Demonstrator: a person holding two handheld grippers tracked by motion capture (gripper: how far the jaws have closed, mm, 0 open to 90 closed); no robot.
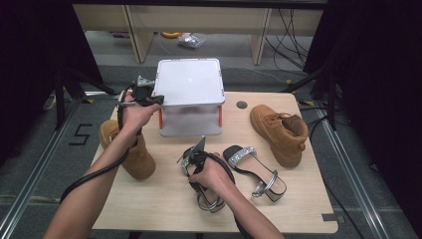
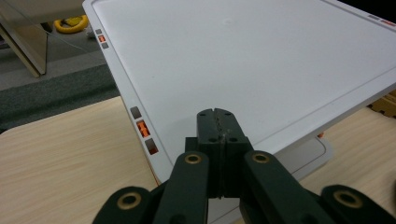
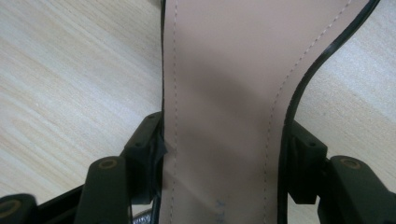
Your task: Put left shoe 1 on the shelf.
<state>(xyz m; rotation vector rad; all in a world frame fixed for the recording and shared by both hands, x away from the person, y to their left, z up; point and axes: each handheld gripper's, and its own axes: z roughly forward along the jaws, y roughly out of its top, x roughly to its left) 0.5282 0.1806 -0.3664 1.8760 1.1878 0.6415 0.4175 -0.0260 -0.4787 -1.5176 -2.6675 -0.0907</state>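
Wide-set jaws on your right gripper (image 3: 224,154) clamp the waist of the sandal (image 3: 224,93), one pad on each edge of its tan insole, so the grip runs across the shoe's narrowest part. That hold looks chosen to lift the sandal without it swinging. Its long axis runs straight away from the gripper; from above, the sandal (image 1: 209,199) lies on the table (image 1: 164,199) near the front edge, mostly hidden under your right hand (image 1: 211,174), and which end is the toe I cannot tell.

Your left gripper (image 2: 218,135) has its jaws pressed fully together, and they rest on the corner edge of the white lid (image 2: 243,60); whether they pinch its rim I cannot tell. The lid tilts up off the box (image 1: 190,117), probably to open a way in for the shoe.

A second sandal (image 1: 254,169) lies just right of your hand, toe toward the box. One tan boot (image 1: 279,132) lies at the right, another (image 1: 130,152) under your left forearm.
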